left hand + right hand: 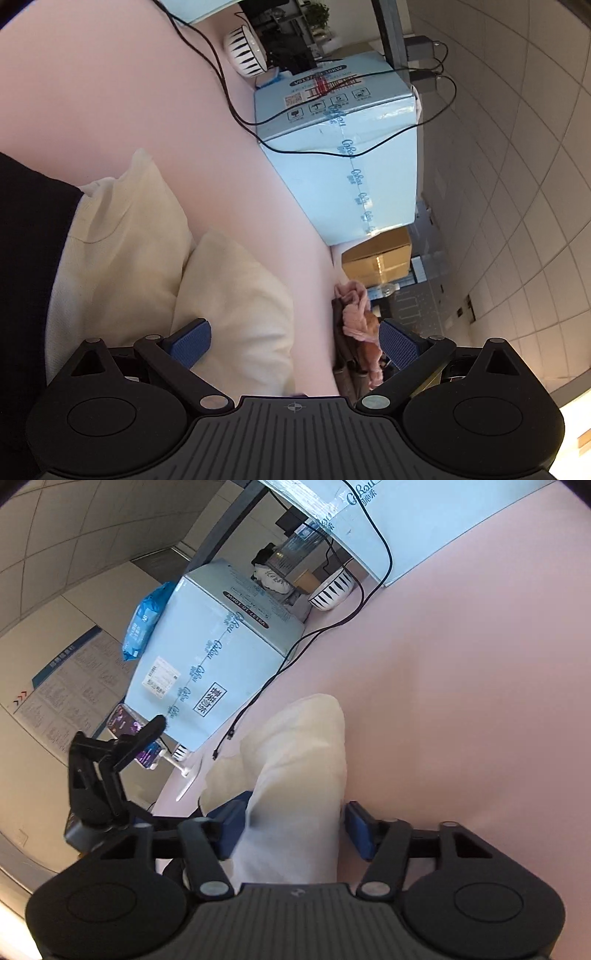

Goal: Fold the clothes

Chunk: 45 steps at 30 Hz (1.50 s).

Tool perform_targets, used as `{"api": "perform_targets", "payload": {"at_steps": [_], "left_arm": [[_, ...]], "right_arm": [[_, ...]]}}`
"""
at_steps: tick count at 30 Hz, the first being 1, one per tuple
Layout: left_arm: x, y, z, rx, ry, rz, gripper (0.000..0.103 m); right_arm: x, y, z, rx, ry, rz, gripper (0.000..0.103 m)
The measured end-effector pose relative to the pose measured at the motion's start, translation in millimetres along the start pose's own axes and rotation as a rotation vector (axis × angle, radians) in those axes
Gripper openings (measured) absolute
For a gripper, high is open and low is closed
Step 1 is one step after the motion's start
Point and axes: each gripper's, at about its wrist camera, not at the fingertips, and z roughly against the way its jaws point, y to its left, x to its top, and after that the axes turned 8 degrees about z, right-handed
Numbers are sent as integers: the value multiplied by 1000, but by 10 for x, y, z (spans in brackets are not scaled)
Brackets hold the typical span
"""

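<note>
- Pale pink tabletop: the largest surface in both views; carries everything listed below.
- Light blue cardboard carton: stands at the tabletop's far edge. Clear tape printed repeatedly with "CoRou" runs over it; a label ends in "10KW"; handling pictograms and a red barcode sit beside that. A second light blue carton in the right wrist view bears the same tape, a white shipping label and a boxed black-and-white sticker too small to read.
- Cream folded garment: the task's thing, lying on the tabletop near its edge, bunched into soft humps; one fold reaches forward between the right gripper's pads.
- Left gripper: black body with blue ribbed pads, pointing slightly down over the tabletop edge. Jaws wide apart; the left pad lies against a cream fold, the right pad is clear of it, nothing clamped.
- Right gripper: same build, tilted down. Its blue pads flank the cream fold; the left pad touches the cloth, a sliver shows at the right pad, so a firm grip cannot be confirmed.
- Black cables: trail across the tabletop and over the carton.
- White bowl with black stripes: on the tabletop beside the carton.
- Blue plastic packet: lying against the second carton.
- Pink crumpled cloth: beyond the tabletop edge, lower down.
</note>
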Motion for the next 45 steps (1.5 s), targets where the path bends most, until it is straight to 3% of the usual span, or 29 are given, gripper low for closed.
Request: {"api": "perform_targets", "payload": {"at_steps": [7,14,16,18,22,25,32,34,38,40,45], "left_arm": [[-71,-110,-102,38,15,-36,99],[-213,-202,-576,-51,190,14,99],[-294,-217,-790,-63,237,19,99],[-354,-211,-883,-46,229,5,99],[-386,-207,-872,-55,220,-7,99],[-352,-165,-841,-78,217,27,99],[-214,92,-532,-227,169,191,99],[-201,23,-273,-210,123,162,99],[-191,-137,360,-196,-75,12,99],[-108,-125,684,-212,-148,14,100],[1,-148,1039,-189,-196,-24,100]], "right_arm": [[-22,-181,81,70,-65,-134,23],[47,-92,775,-96,-213,-14,22],[28,-73,890,-187,-193,-5,22],[-33,-120,869,-237,-174,-32,22],[-40,-115,909,-216,-212,-57,23],[49,272,873,-197,-255,106,23],[-37,1063,513,-249,-276,491,23],[-71,1202,441,-226,-264,563,23],[-151,1479,193,-191,-224,720,28],[-178,1576,56,-151,-180,762,30],[-336,1730,-309,-57,-26,823,33]]}}
